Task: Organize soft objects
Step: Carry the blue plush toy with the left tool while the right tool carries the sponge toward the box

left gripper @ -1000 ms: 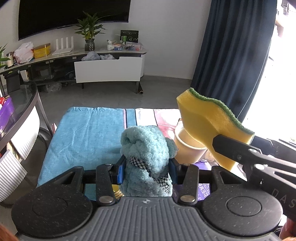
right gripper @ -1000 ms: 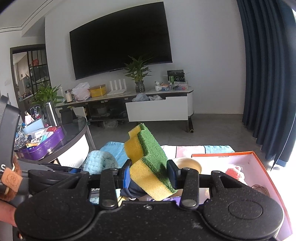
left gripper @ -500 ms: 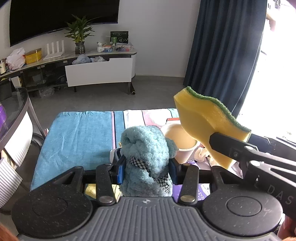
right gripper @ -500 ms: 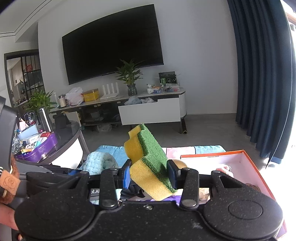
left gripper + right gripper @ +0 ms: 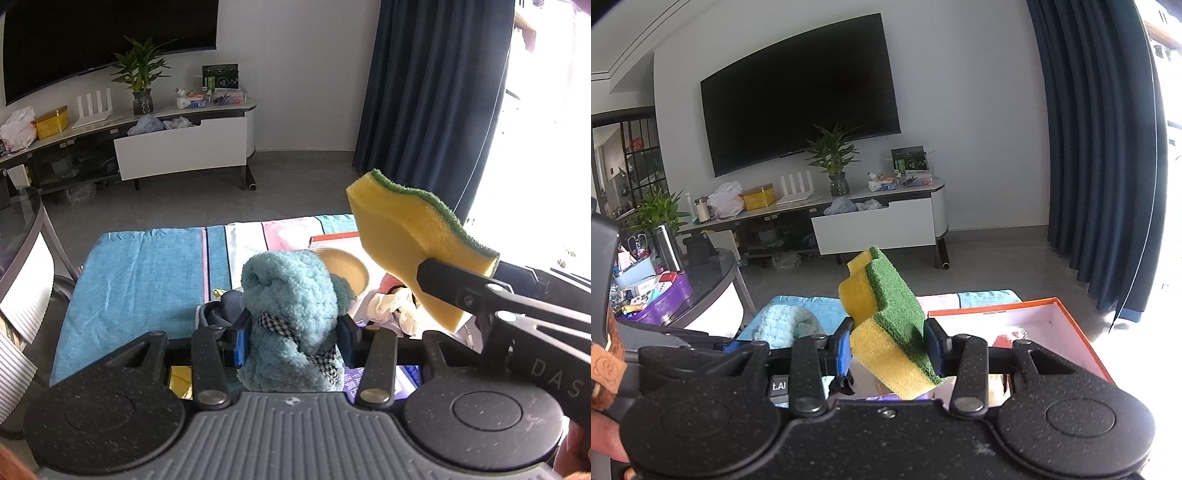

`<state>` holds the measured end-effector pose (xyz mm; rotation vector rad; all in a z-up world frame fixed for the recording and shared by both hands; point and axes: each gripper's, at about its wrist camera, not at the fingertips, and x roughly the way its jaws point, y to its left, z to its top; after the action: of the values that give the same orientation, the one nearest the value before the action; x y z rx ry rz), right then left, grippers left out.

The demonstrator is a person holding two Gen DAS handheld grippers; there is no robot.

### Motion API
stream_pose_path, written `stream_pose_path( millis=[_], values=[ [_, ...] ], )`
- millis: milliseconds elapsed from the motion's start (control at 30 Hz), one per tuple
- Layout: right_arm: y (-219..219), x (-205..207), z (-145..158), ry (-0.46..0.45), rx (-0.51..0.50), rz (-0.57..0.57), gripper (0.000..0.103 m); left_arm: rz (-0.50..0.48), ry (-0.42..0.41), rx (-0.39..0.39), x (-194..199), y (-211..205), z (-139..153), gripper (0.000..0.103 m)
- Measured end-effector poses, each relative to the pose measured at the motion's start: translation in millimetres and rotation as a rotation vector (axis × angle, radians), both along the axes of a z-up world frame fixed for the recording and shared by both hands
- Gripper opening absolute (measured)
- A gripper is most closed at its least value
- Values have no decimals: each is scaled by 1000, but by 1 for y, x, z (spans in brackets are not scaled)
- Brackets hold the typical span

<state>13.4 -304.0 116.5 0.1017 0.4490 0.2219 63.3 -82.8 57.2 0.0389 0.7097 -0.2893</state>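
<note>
Both tongs pinch: left (image 5: 291, 338) teal plush (image 5: 291, 314), right (image 5: 888, 347) sponge (image 5: 886, 325), seemingly above box (image 5: 1082, 332).

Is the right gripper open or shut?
Shut on the sponge. The right gripper has both pads pressed into its sides, and it hangs in the air above the box.

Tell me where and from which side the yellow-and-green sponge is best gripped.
Grip the sponge at its narrowed waist, pressing on the green scouring face and the yellow back. Its wavy outline pinches in there, and the two broad faces are flat, so they seat well. That is how the right gripper has it: coming from the sponge's lower end, jaws shut across the thickness, upper half projecting free.
</note>
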Motion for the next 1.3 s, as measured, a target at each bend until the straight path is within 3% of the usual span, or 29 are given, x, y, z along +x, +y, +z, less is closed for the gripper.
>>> stream_pose_path(
  millis=[1300],
  values=[
    [-71,4,-8,3,-2,-159,50,-120,13,26,15,-61,-5,46]
  ],
)
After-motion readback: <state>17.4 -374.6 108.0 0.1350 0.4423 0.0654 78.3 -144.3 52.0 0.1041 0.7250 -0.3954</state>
